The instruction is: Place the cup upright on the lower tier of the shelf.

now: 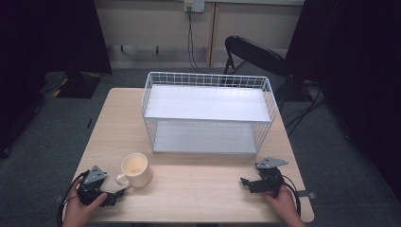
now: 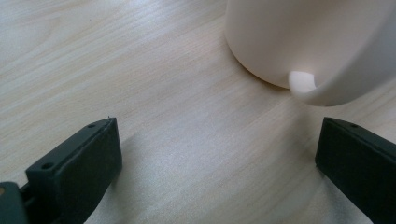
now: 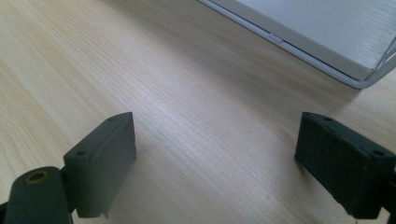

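On the tabletop (image 1: pixel 198 184), near its front-left corner, we have the cream mug (image 1: pixel 136 170) standing upright, its handle (image 1: pixel 122 179) turned toward our left claw (image 1: pixel 115 196). That claw is spread wide and holds nothing; in the left gripper view the handle (image 2: pixel 327 84) hangs just ahead of the right jaw, not between the 2.

We judge the main risk to be a lopsided approach: if we push forward as aimed, 1 jaw could strike the handle and spin or tip the mug instead of closing around it.

Our left hand (image 1: pixel 78 210) lies low, the claw angled right toward the mug. Our right claw (image 1: pixel 246 182) rests near the front-right corner, also wide open and empty, pointing left, just in front of the white wire basket (image 1: pixel 208 80).
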The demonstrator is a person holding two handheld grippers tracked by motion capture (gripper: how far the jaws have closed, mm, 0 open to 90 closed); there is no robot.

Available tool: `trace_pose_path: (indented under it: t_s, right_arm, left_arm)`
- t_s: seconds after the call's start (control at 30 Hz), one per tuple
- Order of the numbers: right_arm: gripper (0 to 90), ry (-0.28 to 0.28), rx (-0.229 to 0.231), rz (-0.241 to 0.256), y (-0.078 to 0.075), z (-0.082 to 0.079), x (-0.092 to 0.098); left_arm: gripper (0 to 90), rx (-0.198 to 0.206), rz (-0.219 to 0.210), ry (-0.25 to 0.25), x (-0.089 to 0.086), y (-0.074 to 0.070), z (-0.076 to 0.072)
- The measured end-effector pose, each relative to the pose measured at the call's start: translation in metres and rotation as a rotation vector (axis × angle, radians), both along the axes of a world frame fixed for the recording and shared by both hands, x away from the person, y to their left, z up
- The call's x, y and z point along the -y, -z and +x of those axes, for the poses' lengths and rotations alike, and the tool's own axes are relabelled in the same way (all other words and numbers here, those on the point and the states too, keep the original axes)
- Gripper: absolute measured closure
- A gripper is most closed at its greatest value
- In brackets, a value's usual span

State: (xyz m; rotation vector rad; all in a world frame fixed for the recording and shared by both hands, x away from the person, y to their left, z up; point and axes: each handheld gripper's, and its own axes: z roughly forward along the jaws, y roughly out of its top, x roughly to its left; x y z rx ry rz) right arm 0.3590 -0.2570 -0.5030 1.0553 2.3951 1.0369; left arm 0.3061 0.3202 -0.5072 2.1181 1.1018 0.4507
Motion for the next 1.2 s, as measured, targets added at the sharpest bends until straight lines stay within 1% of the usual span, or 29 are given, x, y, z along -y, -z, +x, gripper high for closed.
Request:
trace_pose_path:
  t_s: [0.3,0.43,0.5,0.53,0.57,0.63,0.67,0.7,0.77,0.83,0.97,1.03,1.13,1.2]
  right_arm:
    - [11.8,0.001,0.001,0.000,0.000,0.000,0.000]
    - [11.8,0.001,0.001,0.000,0.000,0.000,0.000]
    - [11.8,0.001,0.001,0.000,0.000,0.000,0.000]
    - [11.8,0.001,0.001,-0.001,0.000,0.000,0.000]
    - [11.7,0.001,0.001,0.000,0.000,0.000,0.000]
    - [11.8,0.002,0.001,0.000,0.000,0.000,0.000]
    - [11.8,0.001,0.001,0.000,0.000,0.000,0.000]
    - [11.8,0.001,0.001,0.000,0.000,0.000,0.000]
    - [11.8,0.001,0.001,0.000,0.000,0.000,0.000]
    - [11.8,0.001,0.001,0.000,0.000,0.000,0.000]
    - [11.7,0.001,0.001,0.000,0.000,0.000,0.000]
    - [11.7,0.001,0.001,0.000,0.000,0.000,0.000]
    - [11.8,0.001,0.001,0.000,0.000,0.000,0.000]
    - [11.8,0.001,0.001,0.000,0.000,0.000,0.000]
  left_arm:
    - [0.0,-0.001,-0.004,-0.012,0.001,0.000,-0.001]
    - [0.0,0.000,-0.004,0.014,0.000,0.000,-0.002]
    - [0.8,0.003,-0.005,0.010,0.000,0.000,-0.003]
    - [2.4,0.004,-0.004,0.019,-0.001,-0.001,-0.004]
    - [6.3,0.012,-0.010,0.027,-0.001,-0.002,-0.005]
    - [19.7,0.013,-0.029,0.047,-0.002,-0.005,-0.007]
    - [19.7,0.010,-0.033,0.046,-0.002,-0.005,-0.008]
    - [16.0,0.012,-0.028,0.045,-0.001,-0.006,-0.008]
    - [17.6,0.012,-0.025,0.053,0.000,-0.007,-0.009]
    - [17.0,0.020,-0.028,0.049,0.001,-0.009,-0.010]
    - [17.0,0.030,-0.058,0.061,0.005,-0.015,-0.012]
    - [17.0,0.032,-0.053,0.072,0.007,-0.016,-0.013]
    - [16.4,0.027,-0.072,0.076,0.010,-0.019,-0.014]
    - [16.2,0.034,-0.072,0.081,0.011,-0.021,-0.014]
